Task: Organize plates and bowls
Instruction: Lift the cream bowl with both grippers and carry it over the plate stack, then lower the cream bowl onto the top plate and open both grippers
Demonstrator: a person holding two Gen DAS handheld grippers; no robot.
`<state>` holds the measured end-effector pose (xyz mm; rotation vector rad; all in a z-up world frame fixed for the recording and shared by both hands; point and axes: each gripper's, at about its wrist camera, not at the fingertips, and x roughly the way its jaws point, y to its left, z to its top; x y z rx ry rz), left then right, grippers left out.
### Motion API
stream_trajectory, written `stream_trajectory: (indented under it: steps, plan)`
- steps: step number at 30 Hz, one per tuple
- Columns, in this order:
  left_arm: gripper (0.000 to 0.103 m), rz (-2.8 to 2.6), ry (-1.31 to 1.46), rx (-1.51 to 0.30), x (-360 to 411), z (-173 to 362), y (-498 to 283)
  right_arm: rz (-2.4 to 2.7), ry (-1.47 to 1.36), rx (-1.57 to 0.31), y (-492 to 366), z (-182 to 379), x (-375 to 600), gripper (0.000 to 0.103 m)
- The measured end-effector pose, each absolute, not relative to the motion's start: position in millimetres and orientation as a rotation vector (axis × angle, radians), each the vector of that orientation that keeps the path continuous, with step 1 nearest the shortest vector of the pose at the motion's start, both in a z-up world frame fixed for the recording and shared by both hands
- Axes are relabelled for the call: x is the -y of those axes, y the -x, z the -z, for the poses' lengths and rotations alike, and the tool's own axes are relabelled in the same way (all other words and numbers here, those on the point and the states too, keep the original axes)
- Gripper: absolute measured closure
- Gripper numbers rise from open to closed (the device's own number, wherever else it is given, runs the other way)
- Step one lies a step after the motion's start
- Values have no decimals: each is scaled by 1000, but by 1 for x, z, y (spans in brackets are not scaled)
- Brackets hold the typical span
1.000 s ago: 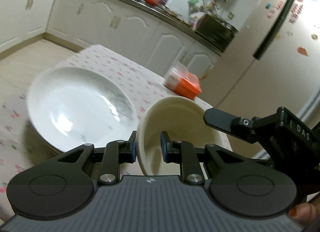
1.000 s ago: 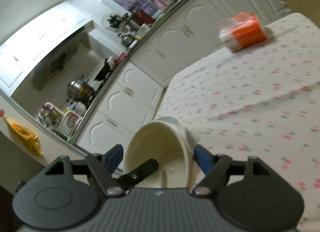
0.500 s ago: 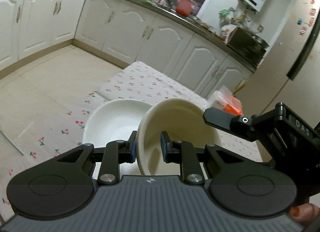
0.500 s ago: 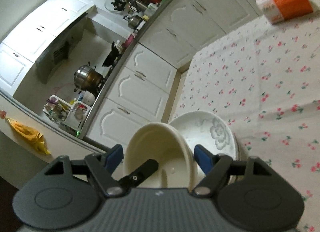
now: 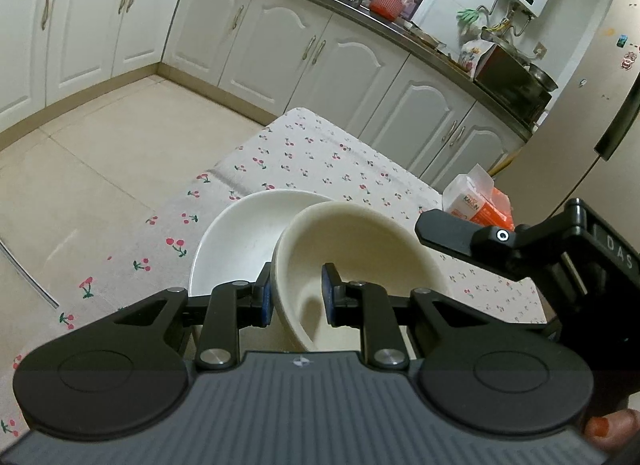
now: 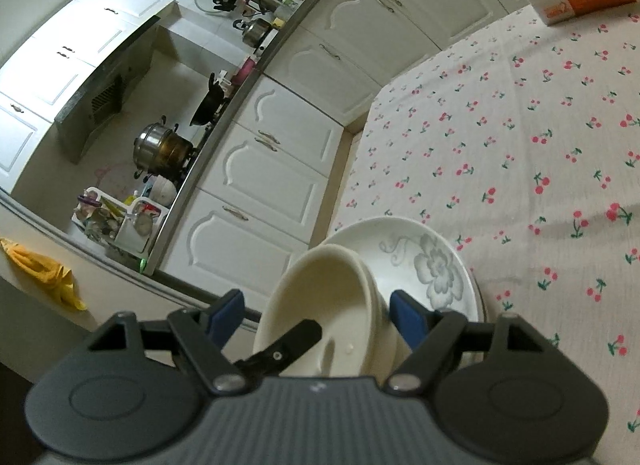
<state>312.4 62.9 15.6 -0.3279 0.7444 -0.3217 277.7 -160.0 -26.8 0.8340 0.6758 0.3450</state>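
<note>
My view pulled back since a second ago, white plate (image 5: pixel 236 241) smaller now, left claw (image 5: pixel 298 291) pinching cream bowl (image 5: pixel 360 249) rim, bowl tilted above plate on cherry-print worktop (image 6: pixel 520 125), right claw (image 6: pixel 316 311) wide around bowl.

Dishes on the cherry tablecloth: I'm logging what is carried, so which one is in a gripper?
The cream bowl: the left gripper pinches its rim and holds it tilted. The white flower-patterned plate lies flat on the tablecloth, ungripped.
</note>
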Motion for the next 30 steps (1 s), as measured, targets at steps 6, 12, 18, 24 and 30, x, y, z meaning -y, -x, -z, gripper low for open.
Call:
stream_trajectory:
  steps: [6,12,18,24,30]
  plan:
    - [79,311,328,-744,-65,-20,-312,-348,-817,-674,-279,27,158,20]
    - [65,286,322,-726,-68,-20,-307,-329,-785,-642,-275,22,161,12]
    - [32,253,284,-652,-73,-33,-289,-312,-743,-598,-259,10,166,8]
    - [3,218,218,-580,-78,-49,-261,-277,-652,-541,-231,-5,168,2]
    - [0,207,198,-553,-84,-60,-229,-218,-573,-512,-200,-10,169,1]
